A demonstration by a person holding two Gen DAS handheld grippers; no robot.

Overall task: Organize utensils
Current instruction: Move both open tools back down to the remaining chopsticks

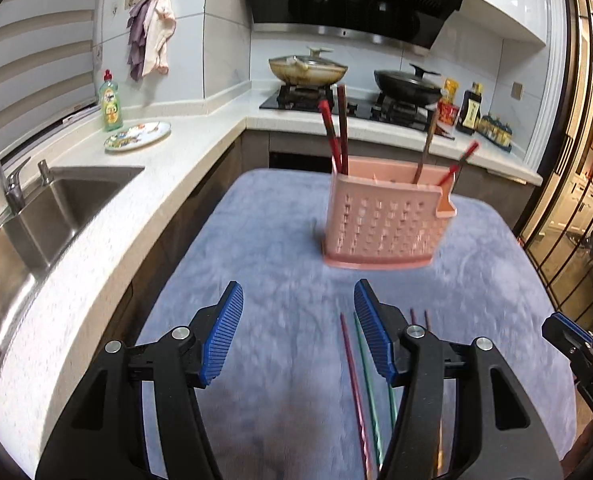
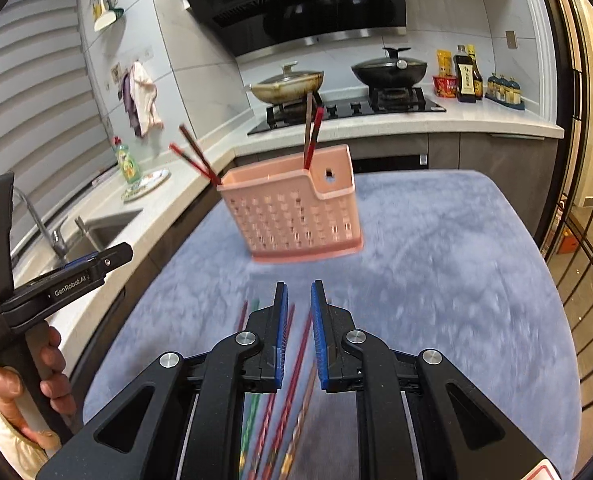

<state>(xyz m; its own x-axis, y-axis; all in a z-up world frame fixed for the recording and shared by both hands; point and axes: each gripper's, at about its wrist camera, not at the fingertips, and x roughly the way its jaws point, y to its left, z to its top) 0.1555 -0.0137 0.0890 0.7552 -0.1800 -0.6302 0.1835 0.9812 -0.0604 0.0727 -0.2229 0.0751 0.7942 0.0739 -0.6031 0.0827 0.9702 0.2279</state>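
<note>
Your right gripper (image 2: 298, 336) hangs low over the loose chopsticks (image 2: 292, 380), its ribbed blue pads set narrowly apart with a dark red stick running through the gap; you can't tell from these views whether they grip it. Your left gripper (image 1: 298, 336) gapes wide and holds nothing. Roughly half the job looks done: four thin sticks lean in the pink perforated plastic holder (image 2: 296, 216), standing further back on the worktop (image 2: 456, 260) with its fuzzy blue-grey cover. Several slim, glossy red, green and brown sticks remain lying flat.
</note>
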